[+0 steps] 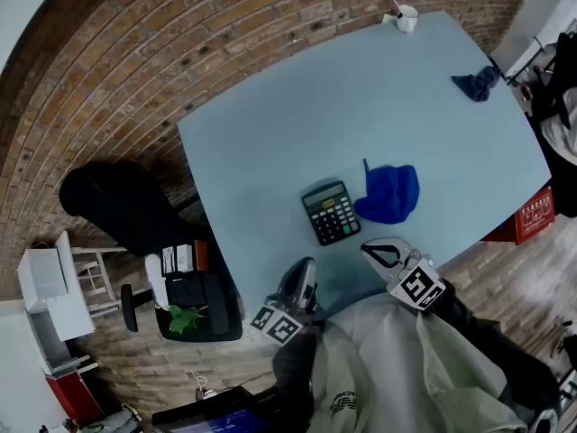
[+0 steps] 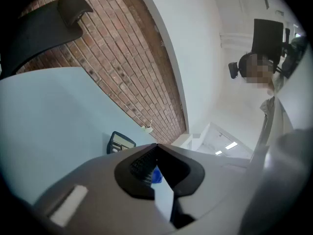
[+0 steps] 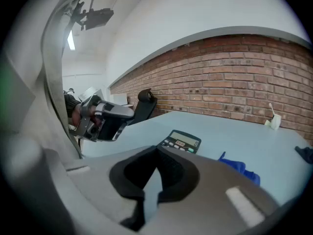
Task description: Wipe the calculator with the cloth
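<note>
With left hand-held gripper [image 1: 305,269] and right hand-held gripper [image 1: 371,250] both closed and empty, open the right, pinch the cloth [image 1: 389,193] mid-bunch, and brace the calculator [image 1: 330,212].

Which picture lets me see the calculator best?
The head view: the calculator lies whole, keys and screen facing up. The right gripper view shows it slanted, its near edge hidden. The left gripper view shows only its screen end.

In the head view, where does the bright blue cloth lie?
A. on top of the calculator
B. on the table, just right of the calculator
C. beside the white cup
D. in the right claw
B: the bright blue cloth lies flat on the table, at the right side of the calculator.
</note>
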Available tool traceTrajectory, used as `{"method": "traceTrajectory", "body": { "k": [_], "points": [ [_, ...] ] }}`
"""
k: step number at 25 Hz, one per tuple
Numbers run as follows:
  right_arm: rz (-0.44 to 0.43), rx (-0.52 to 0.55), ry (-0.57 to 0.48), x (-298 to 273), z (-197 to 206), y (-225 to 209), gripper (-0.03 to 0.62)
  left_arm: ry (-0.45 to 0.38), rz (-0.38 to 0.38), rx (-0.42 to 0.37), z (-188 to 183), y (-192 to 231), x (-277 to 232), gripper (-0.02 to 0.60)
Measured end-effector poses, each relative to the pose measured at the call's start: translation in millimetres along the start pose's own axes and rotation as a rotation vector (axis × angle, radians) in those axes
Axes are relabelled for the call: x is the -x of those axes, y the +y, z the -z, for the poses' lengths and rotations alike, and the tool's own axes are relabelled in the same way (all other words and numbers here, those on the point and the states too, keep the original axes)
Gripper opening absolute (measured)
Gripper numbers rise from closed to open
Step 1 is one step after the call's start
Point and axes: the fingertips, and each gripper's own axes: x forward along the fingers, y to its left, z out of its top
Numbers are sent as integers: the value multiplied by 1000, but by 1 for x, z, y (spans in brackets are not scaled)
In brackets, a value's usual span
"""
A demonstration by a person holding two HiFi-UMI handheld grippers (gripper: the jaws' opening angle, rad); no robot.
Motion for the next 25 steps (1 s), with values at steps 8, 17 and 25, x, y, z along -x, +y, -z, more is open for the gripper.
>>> {"method": "traceTrajectory", "body": {
  "k": [8, 17, 25],
  "points": [
    [60, -24, -2, 8, 10, -18, 0, 5, -20, 9, 12, 0, -2, 1],
    [315, -20, 201, 28, 47, -107, 0, 10, -52, 13, 13, 10, -8, 2],
    [302, -97, 370, 11, 88, -132, 310, 46, -77, 31, 14, 39, -25, 138]
  ]
}}
